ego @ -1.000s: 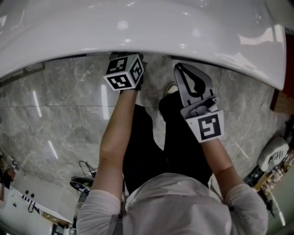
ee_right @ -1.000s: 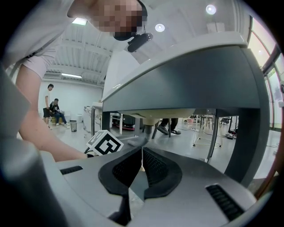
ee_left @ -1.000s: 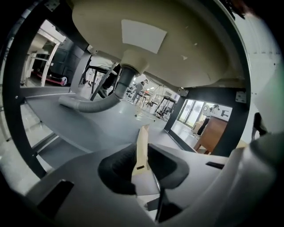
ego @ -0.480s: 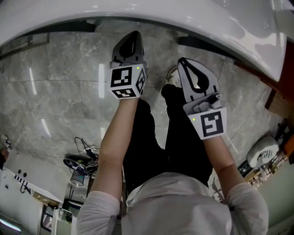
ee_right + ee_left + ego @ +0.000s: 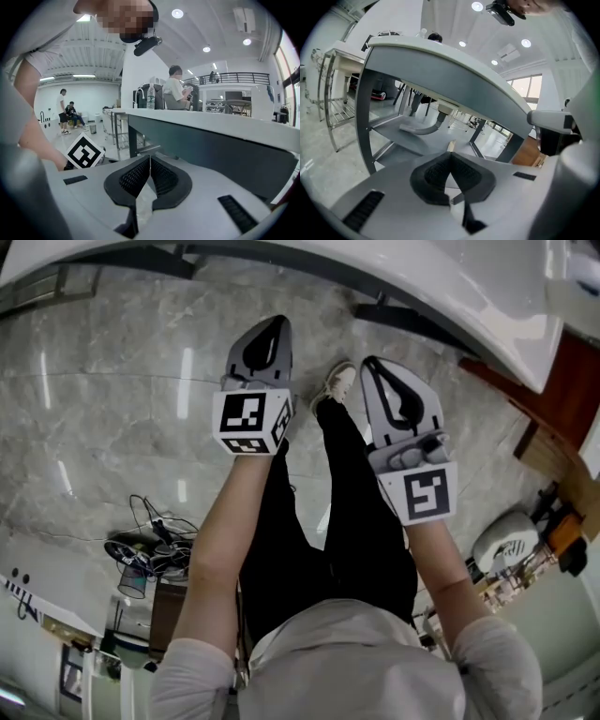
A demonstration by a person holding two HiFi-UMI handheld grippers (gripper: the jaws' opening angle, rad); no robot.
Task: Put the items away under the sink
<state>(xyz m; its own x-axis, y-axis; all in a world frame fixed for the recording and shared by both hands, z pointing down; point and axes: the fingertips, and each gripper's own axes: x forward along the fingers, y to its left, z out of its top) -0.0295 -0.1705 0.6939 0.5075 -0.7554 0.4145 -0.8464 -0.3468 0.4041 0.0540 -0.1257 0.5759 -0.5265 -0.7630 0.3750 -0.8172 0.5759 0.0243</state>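
Observation:
Both grippers are held out side by side above the grey marble floor, in front of the white sink's rim. My left gripper is shut with nothing between its jaws; in the left gripper view its tips point at the grey shelf and drain pipe under the sink. My right gripper is shut too and holds nothing; its tips face the dark edge of the counter. No item to put away shows in any view.
The person's shoe stands on the floor between the grippers. Cables and a dark stand lie at the left. A brown wooden piece is at the right. A metal rack stands left of the sink. People sit in the background.
Both grippers have come back from under the sink's rim, and the rim has slid up toward the top of the head view. Both stay shut and empty.

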